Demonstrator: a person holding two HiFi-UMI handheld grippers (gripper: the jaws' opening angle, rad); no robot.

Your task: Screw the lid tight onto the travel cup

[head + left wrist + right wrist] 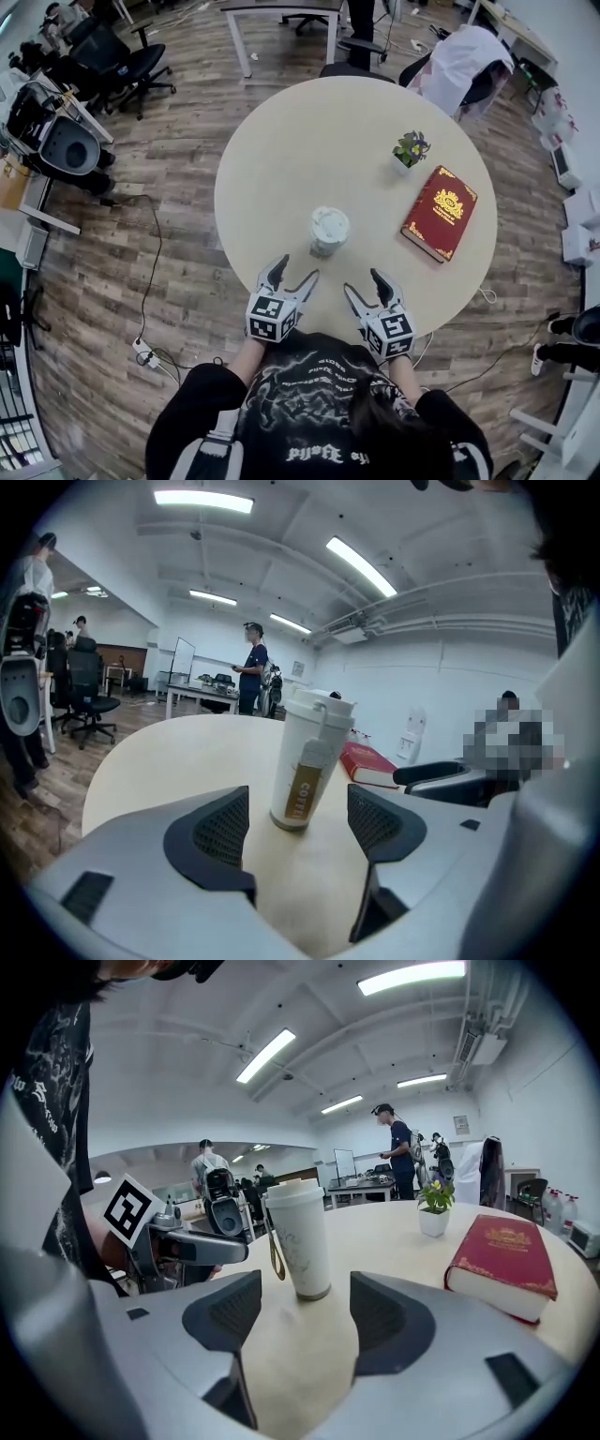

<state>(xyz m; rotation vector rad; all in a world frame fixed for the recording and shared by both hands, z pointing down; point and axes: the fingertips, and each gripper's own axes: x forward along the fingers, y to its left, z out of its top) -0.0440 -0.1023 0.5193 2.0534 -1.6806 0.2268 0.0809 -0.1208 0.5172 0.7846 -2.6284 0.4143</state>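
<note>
White travel cup (302, 771), lid (330, 225) on top, stands upright toward the table's (309, 141) six o'clock edge. Left gripper (294, 270) at its seven o'clock, right gripper (363, 282) at five, both spread wide and empty. Approach stage: next, probably steady the body and twist the lid.

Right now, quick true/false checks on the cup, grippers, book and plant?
The travel cup stands upright on the table. True.
The left gripper is clamped on the cup. False: its fingers stand apart, short of it.
The red book lies to the cup's right. True.
The potted plant sits on the book. False: it stands on the table beside it.
The right gripper holds the lid. False: open and empty; the lid is on the cup.
</note>
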